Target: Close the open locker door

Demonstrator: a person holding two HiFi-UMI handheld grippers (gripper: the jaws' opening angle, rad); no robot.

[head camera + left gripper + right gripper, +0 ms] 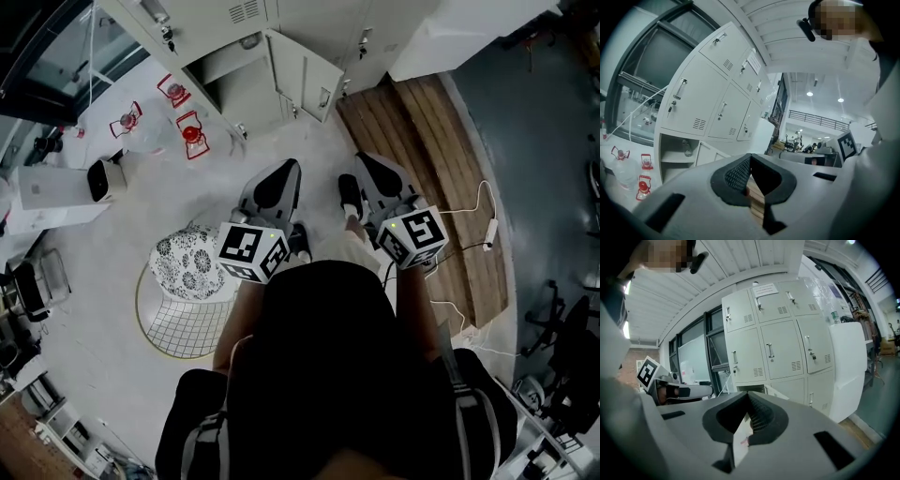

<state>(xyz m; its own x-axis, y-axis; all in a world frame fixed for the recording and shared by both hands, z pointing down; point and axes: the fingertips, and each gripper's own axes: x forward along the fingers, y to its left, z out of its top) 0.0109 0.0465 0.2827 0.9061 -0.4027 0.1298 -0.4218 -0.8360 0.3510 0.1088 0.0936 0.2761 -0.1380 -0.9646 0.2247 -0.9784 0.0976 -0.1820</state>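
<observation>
A bank of pale grey lockers (281, 28) stands ahead of me. One bottom compartment (239, 80) is open, and its door (307, 82) swings out toward the floor space. Both grippers are held side by side in front of my body, well short of the door. The left gripper (286, 171) is shut with nothing in it, and so is the right gripper (367, 161). In the left gripper view the open compartment (675, 157) shows at lower left beyond the left gripper (750, 158). In the right gripper view the door (777, 392) shows just above the right gripper (749, 398).
Red-framed water jugs (183, 117) stand left of the lockers. A patterned stool (192, 262) and a wire basket (183, 328) sit by my left side. Wooden planks (431, 159) and a white cable (483, 225) lie on the right. A white cabinet (459, 28) adjoins the lockers.
</observation>
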